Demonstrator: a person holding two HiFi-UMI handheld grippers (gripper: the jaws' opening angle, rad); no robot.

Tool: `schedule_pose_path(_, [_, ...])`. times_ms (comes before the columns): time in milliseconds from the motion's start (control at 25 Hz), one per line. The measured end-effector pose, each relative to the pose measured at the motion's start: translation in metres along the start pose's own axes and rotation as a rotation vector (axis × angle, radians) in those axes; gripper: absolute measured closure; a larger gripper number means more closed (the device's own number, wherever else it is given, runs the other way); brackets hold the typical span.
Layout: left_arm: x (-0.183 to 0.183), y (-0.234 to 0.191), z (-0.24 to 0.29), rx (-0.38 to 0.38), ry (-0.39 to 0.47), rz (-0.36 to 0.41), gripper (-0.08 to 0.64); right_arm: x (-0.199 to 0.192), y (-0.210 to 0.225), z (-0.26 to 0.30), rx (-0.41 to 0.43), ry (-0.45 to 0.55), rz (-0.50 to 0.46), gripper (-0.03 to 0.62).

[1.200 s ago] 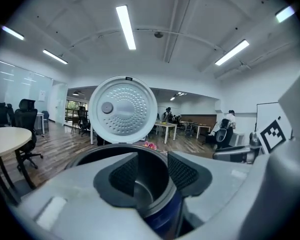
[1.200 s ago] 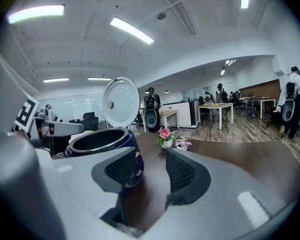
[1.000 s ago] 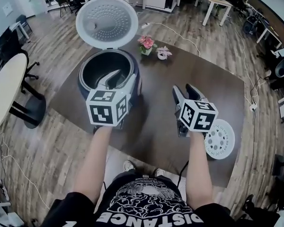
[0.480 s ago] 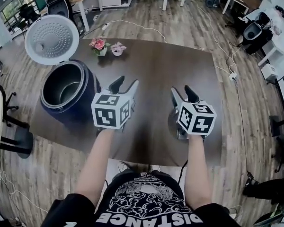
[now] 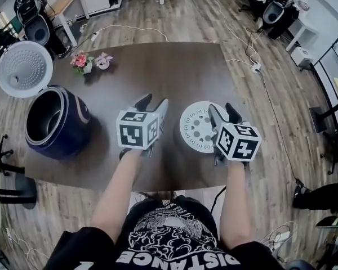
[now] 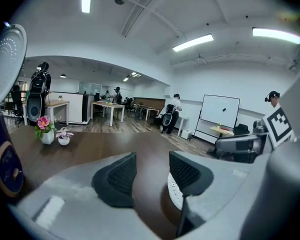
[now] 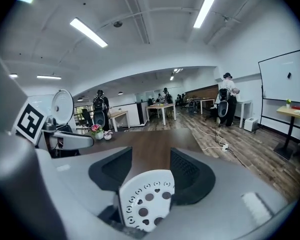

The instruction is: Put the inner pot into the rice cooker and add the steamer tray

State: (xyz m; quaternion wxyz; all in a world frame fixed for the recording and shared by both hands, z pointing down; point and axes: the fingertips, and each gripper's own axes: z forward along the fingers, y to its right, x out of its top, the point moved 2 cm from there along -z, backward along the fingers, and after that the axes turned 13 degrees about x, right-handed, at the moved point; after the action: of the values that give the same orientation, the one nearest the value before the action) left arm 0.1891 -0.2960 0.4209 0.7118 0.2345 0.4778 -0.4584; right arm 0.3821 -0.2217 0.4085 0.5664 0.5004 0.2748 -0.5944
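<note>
The dark blue rice cooker (image 5: 59, 131) stands at the table's left with its white lid (image 5: 22, 69) up, and its inside looks grey and metallic. The white perforated steamer tray (image 5: 194, 127) lies on the table between my two grippers. My left gripper (image 5: 153, 103) hovers just left of the tray with nothing between its fingers. My right gripper (image 5: 223, 110) is over the tray's right edge. In the right gripper view the tray (image 7: 146, 199) fills the low gap between the jaws, and no pad visibly presses on it. Both pairs of jaws have just been opening.
Two small flower pots (image 5: 89, 62) sit at the table's (image 5: 174, 66) far left. In the left gripper view the cooker (image 6: 2, 169) is at the left edge. Cables run over the wooden floor beyond the table. Desks, chairs and people are far back in the room.
Both grippers have moved right, away from the cooker. The tray, to the right of my right gripper a second ago, now lies between the two grippers.
</note>
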Motion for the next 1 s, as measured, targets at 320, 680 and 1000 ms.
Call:
schedule_pose_path(320, [-0.045, 0.056, 0.028, -0.047, -0.125, -0.015, 0.357, -0.04, 0.059, -0.032, -0.037, -0.047, 0.084, 0.351])
schedule_pose_path(680, [-0.098, 0.078, 0.05, -0.036, -0.3, -0.1, 0.357, -0.093, 0.106, -0.025, 0.002, -0.157, 0.154, 0.351])
schedule_pose_path(1000, [-0.131, 0.073, 0.059, -0.002, -0.389, -0.196, 0.359, -0.129, 0.12, -0.005, 0.049, -0.258, 0.205, 0.37])
